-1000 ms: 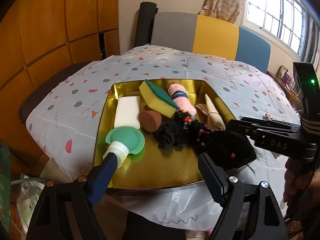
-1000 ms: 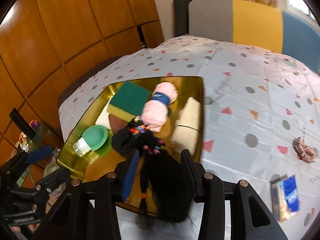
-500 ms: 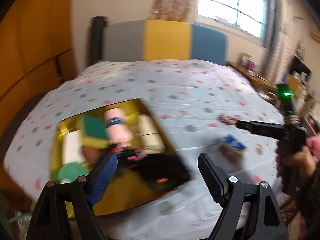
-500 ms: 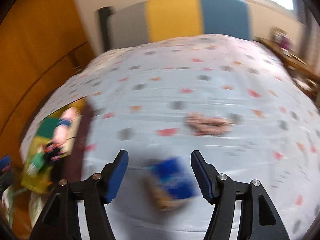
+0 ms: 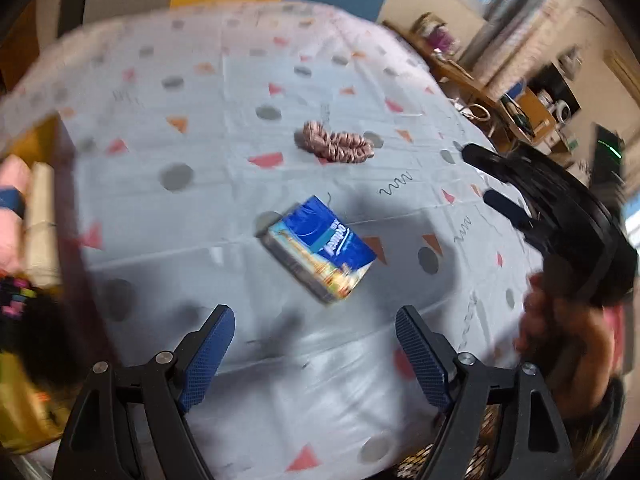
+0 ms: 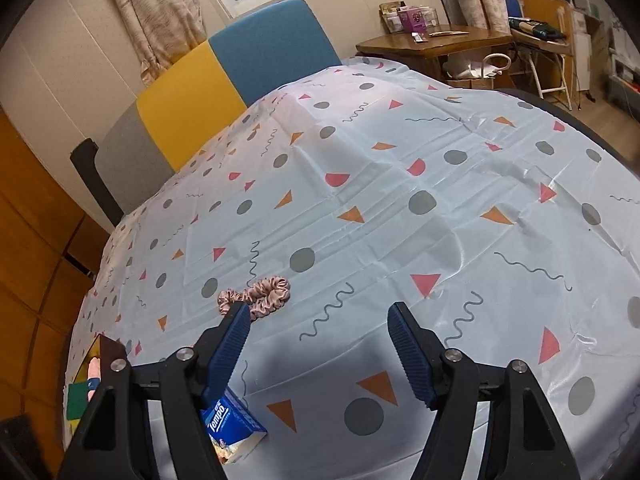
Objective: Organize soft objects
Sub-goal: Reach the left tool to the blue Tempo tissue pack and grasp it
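Your left hand-held gripper (image 5: 310, 346) hangs released, ribbed blue pads apart, above the glossy boxy tissue pack (image 5: 320, 249) on the crinkled plastic-covered counter (image 6: 400, 216). Your right hand-held gripper (image 6: 318, 344) is opening, empty; the ruffled satin scrunchie (image 6: 256, 294) lies just beyond its left pad.

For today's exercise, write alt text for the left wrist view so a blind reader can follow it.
A blue tissue pack lies on the patterned tablecloth just ahead of the open, empty left tongs. A pink scrunchie lies farther off, the gold tray of soft items sits at left, and the right tongs enter from the right.
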`<action>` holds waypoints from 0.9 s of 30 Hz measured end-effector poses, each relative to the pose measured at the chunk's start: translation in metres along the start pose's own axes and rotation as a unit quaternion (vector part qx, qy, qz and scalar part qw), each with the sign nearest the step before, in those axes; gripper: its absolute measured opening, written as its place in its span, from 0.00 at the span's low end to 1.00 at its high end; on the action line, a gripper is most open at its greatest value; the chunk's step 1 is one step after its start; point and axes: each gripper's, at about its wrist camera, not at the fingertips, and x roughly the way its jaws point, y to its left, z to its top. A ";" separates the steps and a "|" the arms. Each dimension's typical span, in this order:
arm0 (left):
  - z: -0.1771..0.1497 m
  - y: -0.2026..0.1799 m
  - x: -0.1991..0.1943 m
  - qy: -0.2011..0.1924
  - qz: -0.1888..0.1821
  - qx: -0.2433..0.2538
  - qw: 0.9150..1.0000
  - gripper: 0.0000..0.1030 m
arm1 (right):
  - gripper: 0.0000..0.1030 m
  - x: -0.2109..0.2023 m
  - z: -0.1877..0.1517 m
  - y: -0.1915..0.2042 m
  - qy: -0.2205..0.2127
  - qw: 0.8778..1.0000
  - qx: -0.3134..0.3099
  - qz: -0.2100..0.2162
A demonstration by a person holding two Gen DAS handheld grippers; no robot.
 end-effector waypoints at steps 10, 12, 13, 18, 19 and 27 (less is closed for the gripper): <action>0.030 -0.008 0.052 0.031 0.013 -0.054 0.998 0.82 | 0.71 0.001 -0.001 -0.002 -0.003 1.000 0.011 0.009; 0.037 -0.008 0.061 0.034 0.021 -0.062 0.997 0.82 | 0.72 0.000 0.000 -0.004 -0.006 1.000 0.016 0.011; 0.040 -0.008 0.063 0.034 0.025 -0.063 0.997 0.82 | 0.73 0.000 0.001 -0.005 -0.007 1.000 0.020 0.011; 0.053 -0.015 0.080 0.037 0.053 -0.039 0.997 0.82 | 0.74 0.000 0.001 -0.009 -0.004 0.999 0.031 0.013; 0.054 -0.019 0.083 0.040 0.061 -0.026 0.997 0.80 | 0.74 0.001 0.002 -0.009 -0.003 0.999 0.032 0.012; 0.035 -0.011 0.071 0.023 0.075 0.046 0.996 0.59 | 0.74 0.005 0.000 -0.010 0.012 0.999 0.034 0.014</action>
